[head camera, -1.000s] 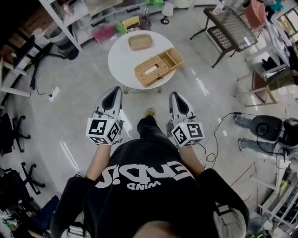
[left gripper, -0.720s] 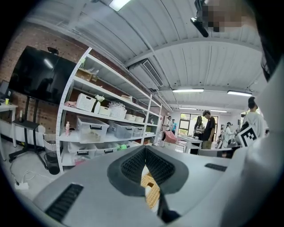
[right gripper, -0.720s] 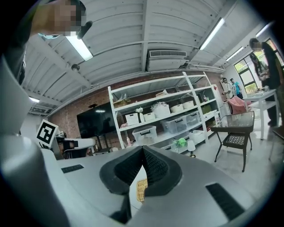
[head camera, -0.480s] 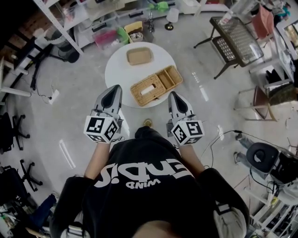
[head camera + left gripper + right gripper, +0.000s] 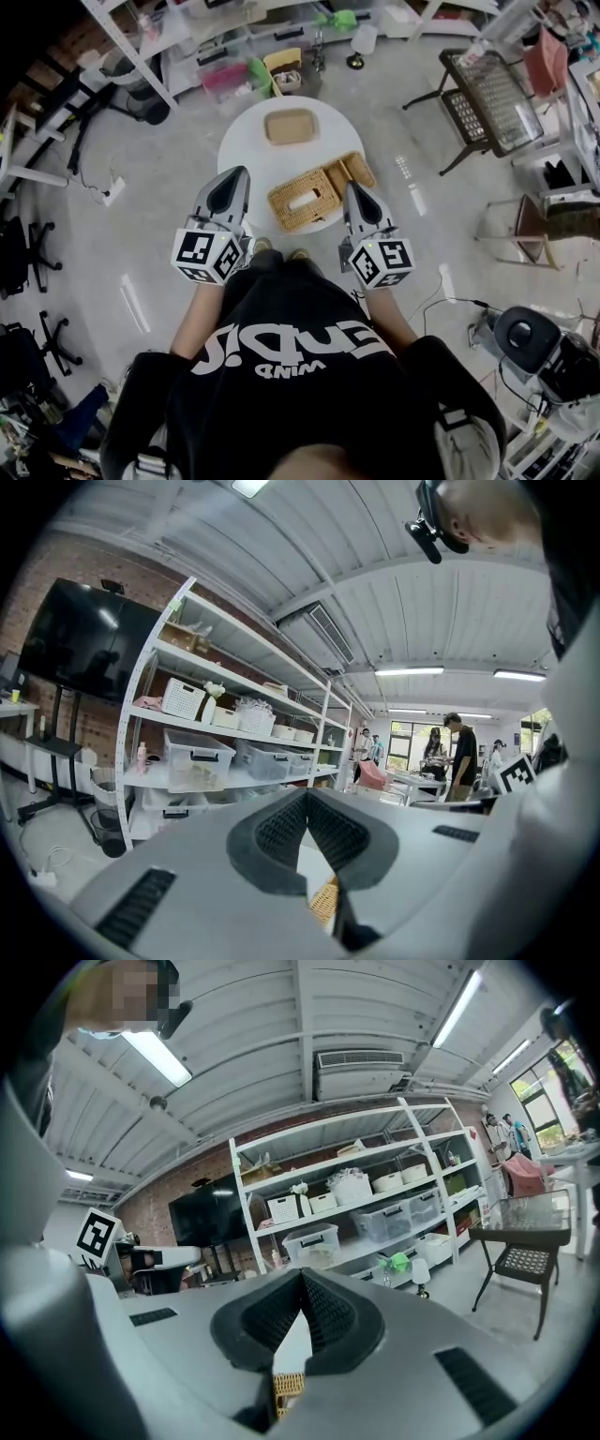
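Head view: my left gripper [image 5: 234,176] and right gripper [image 5: 352,187] both have fingers pressed together, empty. The wicker basket [image 5: 314,190] sits between them at the 6 o'clock edge of the round white bench [image 5: 236,141] — I judge a closed-finger nudge could tip it off. Glossy floor [image 5: 141,253]; shelving [image 5: 141,58] at 12 o'clock.

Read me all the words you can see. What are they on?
"WIND", it seems: small white print, upside down, on the person's black shirt; the bigger word above is unclear.
Cubes on left gripper and right gripper: square markers, no words.
Shelf bins: too small.
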Motion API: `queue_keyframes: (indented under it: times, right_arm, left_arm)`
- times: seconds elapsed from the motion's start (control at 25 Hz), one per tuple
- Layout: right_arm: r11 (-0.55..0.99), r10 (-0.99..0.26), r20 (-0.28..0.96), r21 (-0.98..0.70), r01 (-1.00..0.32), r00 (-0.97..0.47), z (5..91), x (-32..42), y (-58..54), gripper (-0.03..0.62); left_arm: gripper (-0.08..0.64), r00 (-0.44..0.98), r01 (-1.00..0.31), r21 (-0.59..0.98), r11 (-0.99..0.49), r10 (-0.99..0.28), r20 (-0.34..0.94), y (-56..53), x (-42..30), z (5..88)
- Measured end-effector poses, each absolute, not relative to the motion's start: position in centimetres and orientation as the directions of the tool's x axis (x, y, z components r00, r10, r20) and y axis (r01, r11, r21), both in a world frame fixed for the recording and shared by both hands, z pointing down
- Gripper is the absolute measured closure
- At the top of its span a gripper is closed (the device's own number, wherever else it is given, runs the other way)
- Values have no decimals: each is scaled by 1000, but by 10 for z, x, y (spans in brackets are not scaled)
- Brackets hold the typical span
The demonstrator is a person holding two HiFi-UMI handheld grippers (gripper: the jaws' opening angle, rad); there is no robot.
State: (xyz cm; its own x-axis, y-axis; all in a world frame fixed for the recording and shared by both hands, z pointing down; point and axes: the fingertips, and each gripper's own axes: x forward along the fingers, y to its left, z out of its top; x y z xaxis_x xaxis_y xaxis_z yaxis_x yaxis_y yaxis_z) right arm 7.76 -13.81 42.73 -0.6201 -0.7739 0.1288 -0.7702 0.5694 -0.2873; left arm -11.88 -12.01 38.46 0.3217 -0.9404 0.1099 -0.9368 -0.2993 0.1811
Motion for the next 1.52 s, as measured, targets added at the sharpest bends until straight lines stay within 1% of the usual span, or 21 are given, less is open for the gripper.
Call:
queue_keyframes:
  times: [0.2,0.56,0.96,1.16,1.28,1.52]
  right_arm:
    - [560,-783,128,-282,-779,-609,428,64,-151,594]
    - [489,-832,125,-292,-822,-540,427,48,-187,594]
    - [445,-852,148,-299,-844,-502,437,46,-205,594]
    - [428,-860,152,-303,-851,-487,437,45,-211,594]
    - [413,-866,161,-306,-858,-474,440,44,-215,594]
    - [380,-875,182,-316,-870,-448,447,48,-219,594]
  left_arm:
    - [561,336,-934,169,-314,-933,125,-141,-129,390]
    - [560,403,-910,164,-380,-904,143,-190,-146,396]
    - [439,460,-882,228,-412,-859,226,-227,-146,431]
    - [321,469,-873,297,-387,-834,292,-248,-150,460]
    - [275,478,-868,317,-382,-817,323,-262,-153,479]
    - [256,474,-871,344,-350,-780,409,-294,-159,530]
